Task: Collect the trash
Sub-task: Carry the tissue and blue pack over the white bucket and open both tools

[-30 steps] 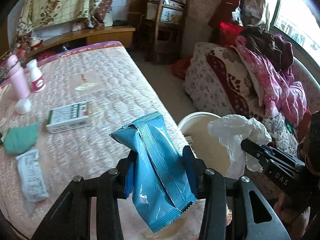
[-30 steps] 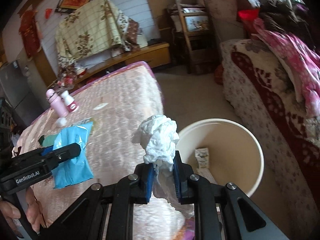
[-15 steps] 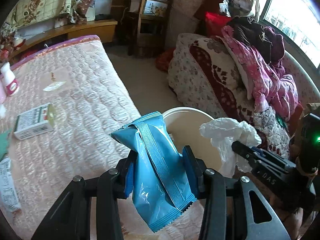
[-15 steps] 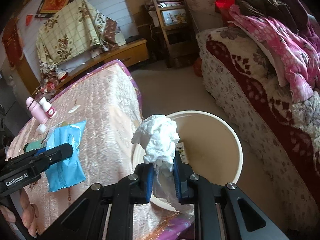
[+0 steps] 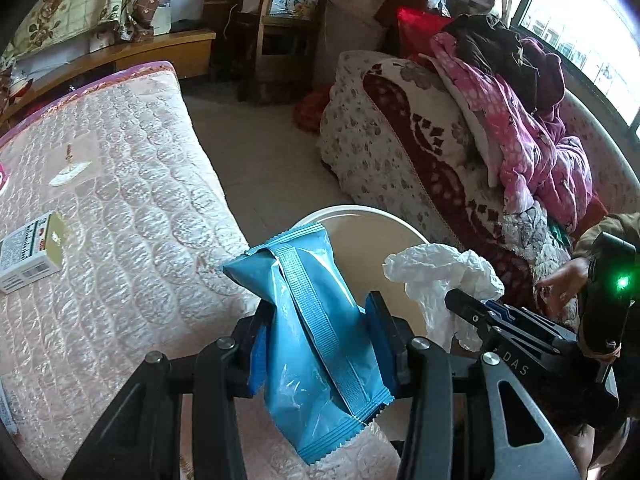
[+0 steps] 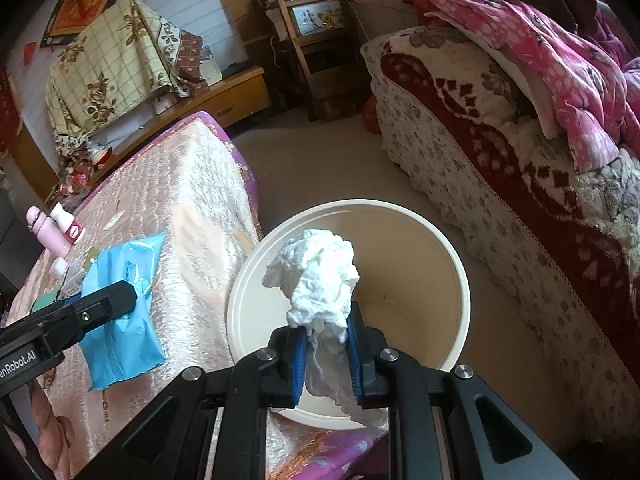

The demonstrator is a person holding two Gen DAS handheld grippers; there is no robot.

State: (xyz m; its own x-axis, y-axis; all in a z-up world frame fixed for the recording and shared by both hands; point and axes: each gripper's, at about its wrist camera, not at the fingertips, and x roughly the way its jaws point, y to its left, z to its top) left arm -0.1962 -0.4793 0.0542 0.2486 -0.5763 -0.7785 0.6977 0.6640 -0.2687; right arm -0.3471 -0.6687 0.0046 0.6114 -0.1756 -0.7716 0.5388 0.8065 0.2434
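- Left gripper (image 5: 316,344) clamped a glossy, crinkled blue wrapper (image 5: 316,344) at the pink quilted mattress (image 5: 120,240) edge, just beside the bin's rim.
- Right gripper (image 6: 326,354) pinched a wad of soft white tissue (image 6: 316,276) above the round cream bin (image 6: 456,264).
- Bare floor lay between mattress and blanket-covered sofa (image 6: 500,128).

We see the box (image 5: 30,254) on the bed (image 5: 120,200) cut by the left edge, its print too small to read, and the wrapper (image 5: 316,328) hiding the bin's (image 5: 400,232) near rim.
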